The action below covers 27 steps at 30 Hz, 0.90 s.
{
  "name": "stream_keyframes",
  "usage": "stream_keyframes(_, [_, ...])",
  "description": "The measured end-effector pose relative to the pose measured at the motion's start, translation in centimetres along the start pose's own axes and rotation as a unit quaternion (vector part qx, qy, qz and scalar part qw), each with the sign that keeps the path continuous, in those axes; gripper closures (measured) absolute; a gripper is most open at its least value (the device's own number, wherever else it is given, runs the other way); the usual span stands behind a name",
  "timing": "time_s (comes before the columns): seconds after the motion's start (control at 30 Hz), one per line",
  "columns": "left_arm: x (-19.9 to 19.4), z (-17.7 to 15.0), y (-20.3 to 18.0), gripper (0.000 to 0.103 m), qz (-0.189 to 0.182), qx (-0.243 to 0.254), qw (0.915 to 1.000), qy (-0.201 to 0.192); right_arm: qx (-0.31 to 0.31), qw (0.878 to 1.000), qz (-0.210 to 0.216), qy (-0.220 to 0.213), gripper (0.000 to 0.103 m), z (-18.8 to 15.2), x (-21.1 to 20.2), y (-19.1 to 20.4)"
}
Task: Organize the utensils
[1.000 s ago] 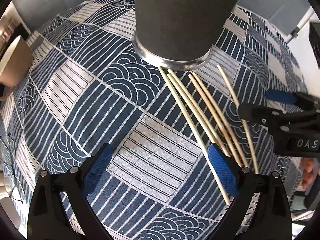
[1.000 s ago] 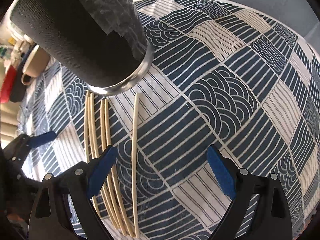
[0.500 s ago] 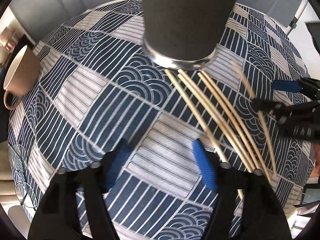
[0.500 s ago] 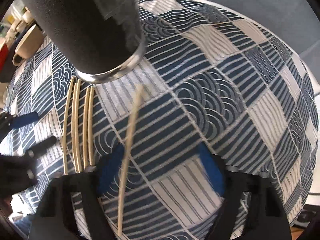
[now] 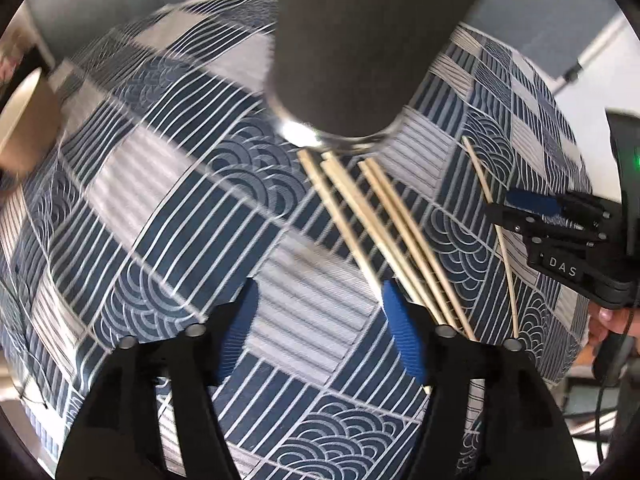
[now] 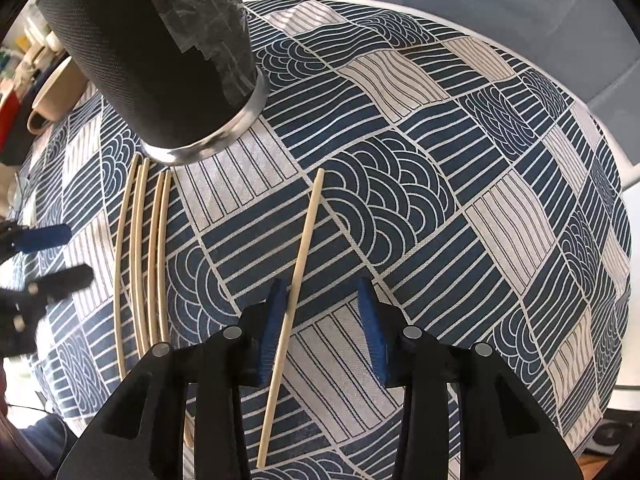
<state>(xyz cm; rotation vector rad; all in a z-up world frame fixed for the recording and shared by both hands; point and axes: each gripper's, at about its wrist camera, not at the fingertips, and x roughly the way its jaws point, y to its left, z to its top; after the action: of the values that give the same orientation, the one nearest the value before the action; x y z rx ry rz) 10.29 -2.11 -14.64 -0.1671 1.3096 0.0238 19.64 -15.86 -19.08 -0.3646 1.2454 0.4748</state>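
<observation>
A tall dark mesh utensil holder (image 5: 360,40) with a metal base ring stands on the patterned cloth; it also shows in the right wrist view (image 6: 160,52). Several wooden chopsticks (image 5: 384,224) lie side by side in front of it, also seen in the right wrist view (image 6: 144,248). One single chopstick (image 6: 298,280) lies apart, between the jaws of my right gripper (image 6: 324,320), touching its left pad; the jaws are partly closed and not clamped. My left gripper (image 5: 320,332) is open and empty, just left of the chopstick group. The right gripper also shows in the left wrist view (image 5: 532,216).
A beige mug (image 5: 24,120) stands at the table's left edge; it also shows in the right wrist view (image 6: 56,96). The blue and white patterned cloth (image 6: 440,200) covers the round table. The table's far edge (image 6: 600,128) curves at the right.
My right gripper has narrowed its jaws around the single chopstick, which shifted right, away from the others. My left gripper has also narrowed and moved a little left and closer to the holder.
</observation>
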Motion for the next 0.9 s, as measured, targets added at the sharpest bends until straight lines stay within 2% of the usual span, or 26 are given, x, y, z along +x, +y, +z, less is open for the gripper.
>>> stream_keyframes(0.07, [0.8,0.4,-1.3,0.037,0.028,0.025,0.9992,0.009,-0.001,1.0,0.0,0.0,0.069,-0.5,-0.3,-0.1])
stream_keyframes(0.2, [2.5,0.8,-2.2,0.035,0.054,0.029,0.9979,0.023,-0.001,1.0,0.0,-0.001,0.069,-0.6,-0.6,-0.4])
stream_keyframes(0.27, [2.8,1.3,-2.7,0.023,0.081,0.035,0.9961,0.012,0.001,1.0,-0.002,0.0,0.069,-0.5,-0.5,-0.3])
stream_keyframes(0.3, [3.0,1.4,-3.0,0.023,0.084,0.03,0.996,0.008,0.002,1.0,-0.004,0.001,0.069,-0.5,-0.5,-0.3])
stream_keyframes(0.33, [3.1,1.4,-2.9,0.026,0.076,0.021,0.9968,0.009,0.003,1.0,-0.005,0.001,0.068,-0.5,-0.6,-0.2])
stream_keyframes(0.4, [2.7,1.2,-2.4,0.04,0.065,0.017,0.9977,0.008,-0.002,1.0,0.001,0.003,0.074,-0.6,-0.7,-0.1])
stream_keyframes(0.47, [2.2,1.1,-2.3,0.076,0.059,0.031,0.9978,0.003,-0.002,1.0,0.002,0.005,0.094,-0.9,-1.0,-0.4])
stream_keyframes(0.5, [2.0,1.0,-1.9,0.083,0.051,0.028,0.9983,0.009,0.001,1.0,0.003,0.005,0.097,-1.1,-1.1,-0.7])
stream_keyframes(0.53, [1.9,1.1,-1.3,0.095,0.045,0.02,0.9987,0.015,0.007,1.0,-0.003,0.003,0.099,-1.4,-1.2,-1.2])
stream_keyframes(0.63, [1.7,0.9,1.9,0.099,-0.008,-0.042,0.9986,0.032,0.03,0.999,-0.01,0.002,0.099,-2.3,-1.5,-2.9])
stream_keyframes(0.67, [1.7,0.8,2.6,0.099,-0.013,-0.057,0.9977,0.035,0.039,0.999,-0.007,0.005,0.099,-2.5,-1.5,-3.3])
stream_keyframes(0.73, [1.4,0.7,3.8,0.099,0.003,-0.067,0.9974,0.029,0.052,0.999,0.0,0.008,0.099,-2.9,-1.8,-4.2])
stream_keyframes(0.9, [-0.4,0.8,5.7,0.099,0.005,-0.085,0.9962,0.02,0.083,0.996,0.021,-0.007,0.099,-2.9,-3.3,-5.9])
